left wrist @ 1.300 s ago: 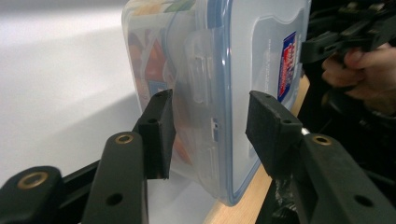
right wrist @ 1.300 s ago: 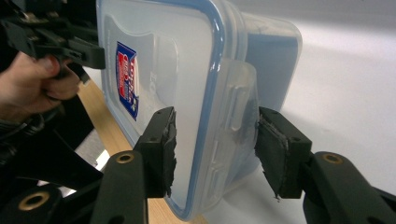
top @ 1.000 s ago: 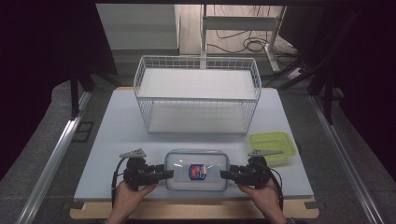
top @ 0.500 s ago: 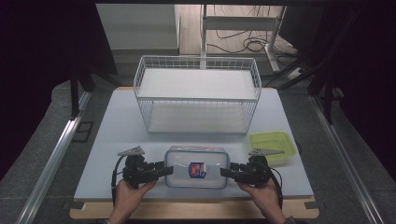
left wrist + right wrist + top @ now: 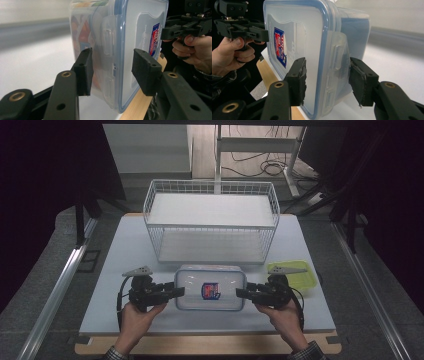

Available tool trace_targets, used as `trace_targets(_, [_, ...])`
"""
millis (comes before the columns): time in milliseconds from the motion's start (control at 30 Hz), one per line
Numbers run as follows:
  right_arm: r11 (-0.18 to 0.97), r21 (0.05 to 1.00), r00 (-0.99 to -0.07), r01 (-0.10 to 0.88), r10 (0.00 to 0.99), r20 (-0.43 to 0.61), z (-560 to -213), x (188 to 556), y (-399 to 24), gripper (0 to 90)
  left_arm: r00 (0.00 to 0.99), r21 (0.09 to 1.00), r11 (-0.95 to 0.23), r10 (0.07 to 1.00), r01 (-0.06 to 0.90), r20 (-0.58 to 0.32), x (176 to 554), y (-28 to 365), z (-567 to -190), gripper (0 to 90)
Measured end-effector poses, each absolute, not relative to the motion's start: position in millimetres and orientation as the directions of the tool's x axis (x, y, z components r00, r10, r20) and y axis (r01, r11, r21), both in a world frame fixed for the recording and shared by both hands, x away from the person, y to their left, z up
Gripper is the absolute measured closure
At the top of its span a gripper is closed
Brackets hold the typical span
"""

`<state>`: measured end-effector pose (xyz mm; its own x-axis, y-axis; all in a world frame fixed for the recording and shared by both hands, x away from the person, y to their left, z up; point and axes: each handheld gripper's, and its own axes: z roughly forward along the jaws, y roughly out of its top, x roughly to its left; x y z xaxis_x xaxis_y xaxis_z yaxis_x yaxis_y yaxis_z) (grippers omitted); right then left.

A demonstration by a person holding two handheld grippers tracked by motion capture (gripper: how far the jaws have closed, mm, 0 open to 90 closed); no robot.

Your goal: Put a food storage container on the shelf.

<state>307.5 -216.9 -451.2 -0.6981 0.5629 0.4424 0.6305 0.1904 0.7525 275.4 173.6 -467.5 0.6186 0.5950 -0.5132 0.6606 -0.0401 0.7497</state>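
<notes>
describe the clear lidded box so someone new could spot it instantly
Start at the white wire basket at the table's far middle and come toward the near edge. The clear lidded box sits there between the left gripper and right gripper, each clamping one short end. Unlike the lime green tray at its right, it is see-through, blue-rimmed, with a red-and-blue sticker.

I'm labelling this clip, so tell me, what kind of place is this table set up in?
Probably a lab or recording workspace, not a home. The white table stands between dark curtained sides, loose cables lie on the floor behind it, and metal rails run alongside.
</notes>
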Motion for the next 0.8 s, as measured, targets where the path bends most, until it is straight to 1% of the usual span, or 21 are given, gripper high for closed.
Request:
trace_targets(233, [0.189, 0.775, -0.714, 0.603, 0.560, 0.420, -426.4, 319.7, -215.8, 50.0, 0.627, 0.772, -0.029, 0.602, 0.635, -0.494, 283.4, 173.9, -446.7, 52.6])
trace_targets(533, [0.169, 0.798, -0.726, 0.578, 0.553, 0.409, -404.5, 330.9, -214.5, 49.9, 0.640, 0.797, -0.027, 0.613, 0.603, -0.463, 293.5, 175.6, -419.0, 52.6])
trace_targets(800, [0.158, 0.814, -0.733, 0.559, 0.553, 0.396, -382.2, 343.3, -210.9, 49.9, 0.643, 0.808, -0.006, 0.609, 0.589, -0.464, 305.4, 179.2, -400.1, 52.6])
